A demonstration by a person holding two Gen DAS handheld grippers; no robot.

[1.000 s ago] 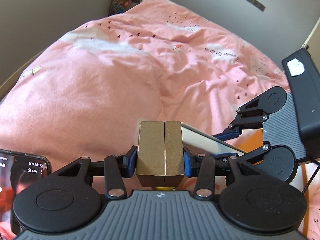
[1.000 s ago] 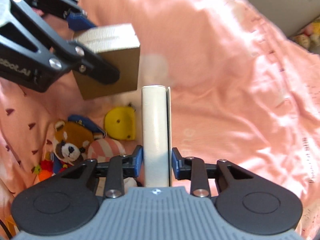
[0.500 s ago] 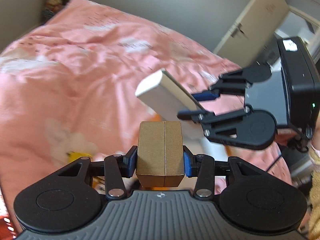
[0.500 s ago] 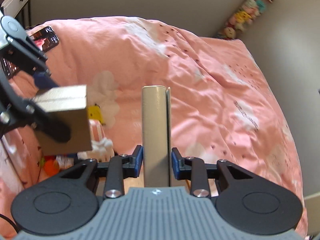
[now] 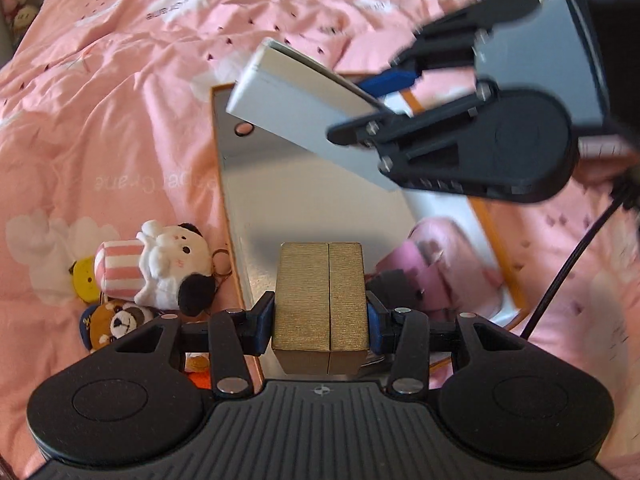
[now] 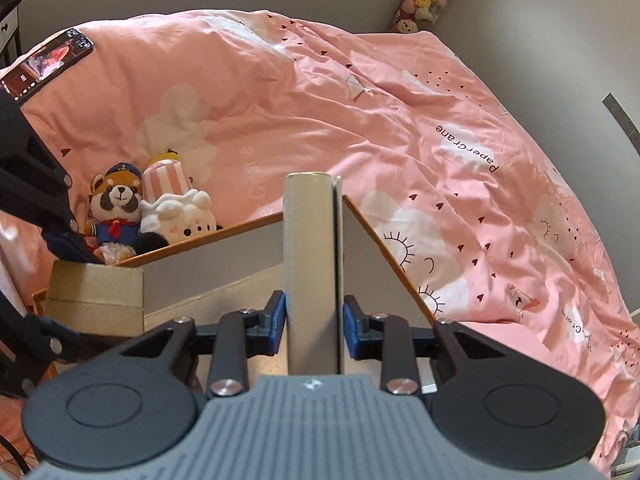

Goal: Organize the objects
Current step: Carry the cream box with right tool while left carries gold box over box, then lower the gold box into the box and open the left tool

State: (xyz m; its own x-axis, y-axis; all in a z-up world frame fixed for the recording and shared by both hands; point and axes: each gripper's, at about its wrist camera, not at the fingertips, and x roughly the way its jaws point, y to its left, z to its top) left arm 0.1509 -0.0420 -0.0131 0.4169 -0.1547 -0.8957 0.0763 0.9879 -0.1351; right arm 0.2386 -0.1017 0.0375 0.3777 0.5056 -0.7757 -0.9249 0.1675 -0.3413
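The soft bed cover (image 6: 400,128) is pink with white clouds. The cardboard box (image 5: 320,296) is brown. The flat slim box (image 5: 304,120) is white. The open storage box (image 5: 280,200) is grey inside with an orange rim.

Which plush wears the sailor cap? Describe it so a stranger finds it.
On the pink duvet, left of the orange-rimmed box, plush toys huddle. The sailor bear stands leftmost, beside a white plush; only it has brown fur, a navy cap and a navy uniform.

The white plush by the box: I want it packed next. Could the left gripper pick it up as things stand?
Probably not yet: the left gripper is shut on the brown box. Otherwise the white plush lies uncovered on the pink duvet beside the orange-edged box.
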